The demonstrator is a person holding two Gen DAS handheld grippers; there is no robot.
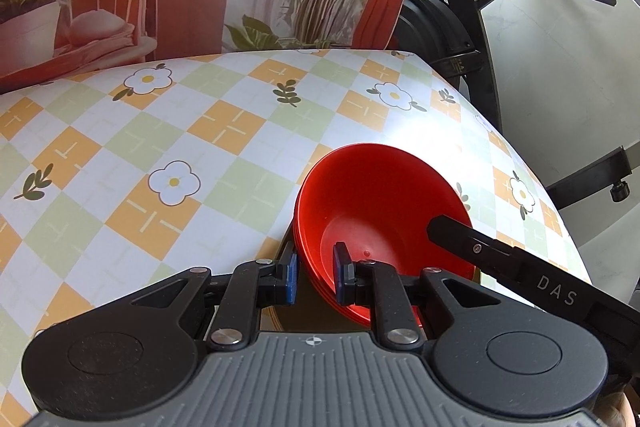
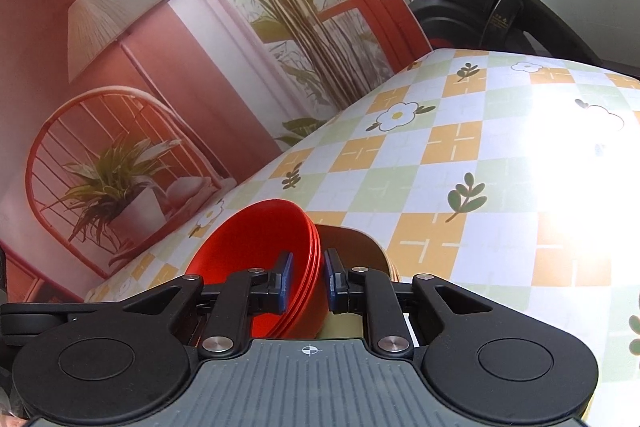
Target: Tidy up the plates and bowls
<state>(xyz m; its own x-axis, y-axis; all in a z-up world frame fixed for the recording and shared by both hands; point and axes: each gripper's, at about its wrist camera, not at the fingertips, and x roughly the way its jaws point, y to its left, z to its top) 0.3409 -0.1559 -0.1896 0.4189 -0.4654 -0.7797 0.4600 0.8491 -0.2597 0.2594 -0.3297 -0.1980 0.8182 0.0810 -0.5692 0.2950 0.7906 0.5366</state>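
Over the table (image 1: 168, 131), both tools (image 1: 316, 277) (image 2: 307, 277) straddle the red bowls' (image 1: 376, 195) rim.

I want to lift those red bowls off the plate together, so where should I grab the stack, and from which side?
Grip the red bowls by the rim wall, one finger inside, one outside, so all nested rims are pinched together. Both sides suit: the left gripper and right gripper each straddle a rim. The stack sits tilted on the brown plate, so opposite grips probably steady it.
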